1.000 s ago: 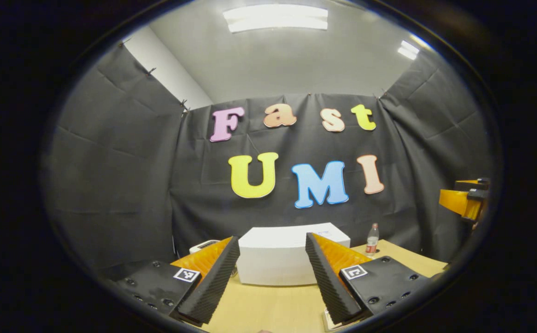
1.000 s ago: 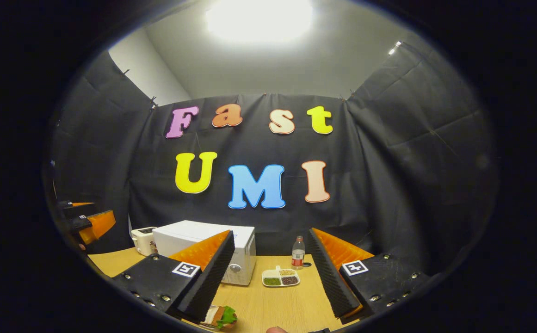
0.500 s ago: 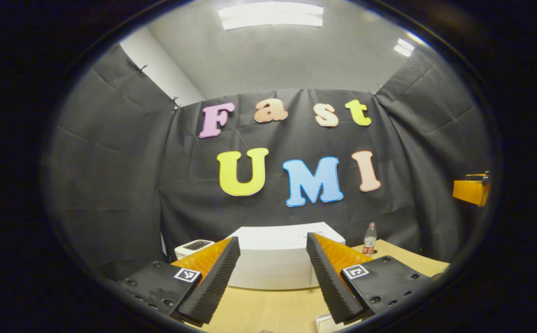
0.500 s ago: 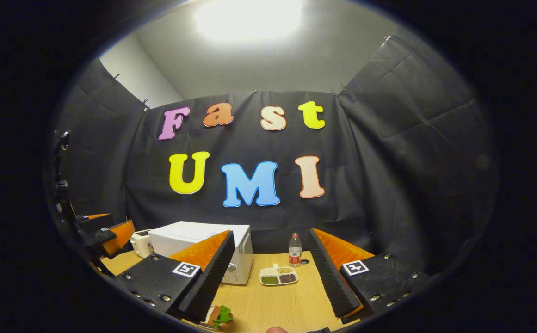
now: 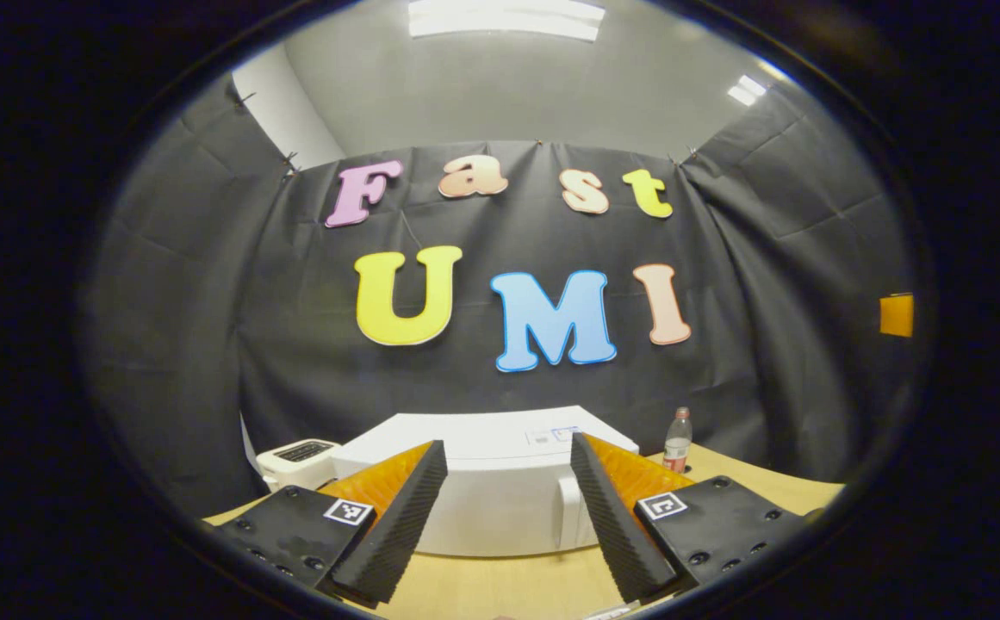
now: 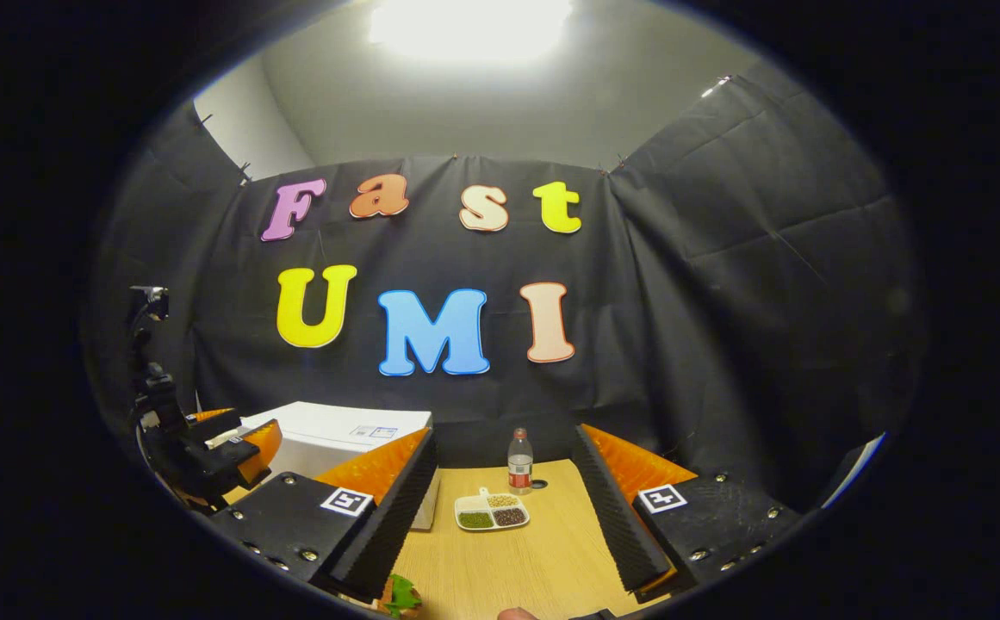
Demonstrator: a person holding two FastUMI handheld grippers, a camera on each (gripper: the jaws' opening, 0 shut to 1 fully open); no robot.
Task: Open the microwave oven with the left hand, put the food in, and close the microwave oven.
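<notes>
White microwave: boxy white microwave oven (image 5: 500, 482) sits on the wooden table, straight ahead of the left gripper (image 5: 504, 521), its door shut; in the right gripper view it lies ahead and to the left (image 6: 336, 430).
Left gripper: fingers spread apart, holding nothing; also seen at the left edge of the right gripper view (image 6: 207, 448).
Right gripper: fingers (image 6: 504, 517) spread apart, holding nothing.
Food: leafy green and brown item (image 6: 400, 596), low by the right gripper's left finger, partly hidden.
Light wooden table (image 6: 534, 560): under both grippers.
Divided white snack tray (image 6: 491, 511): ahead, between the right gripper's fingers.
Clear plastic bottle (image 6: 520, 462): just behind the tray.
White toaster (image 5: 297, 456): left of the microwave.
</notes>
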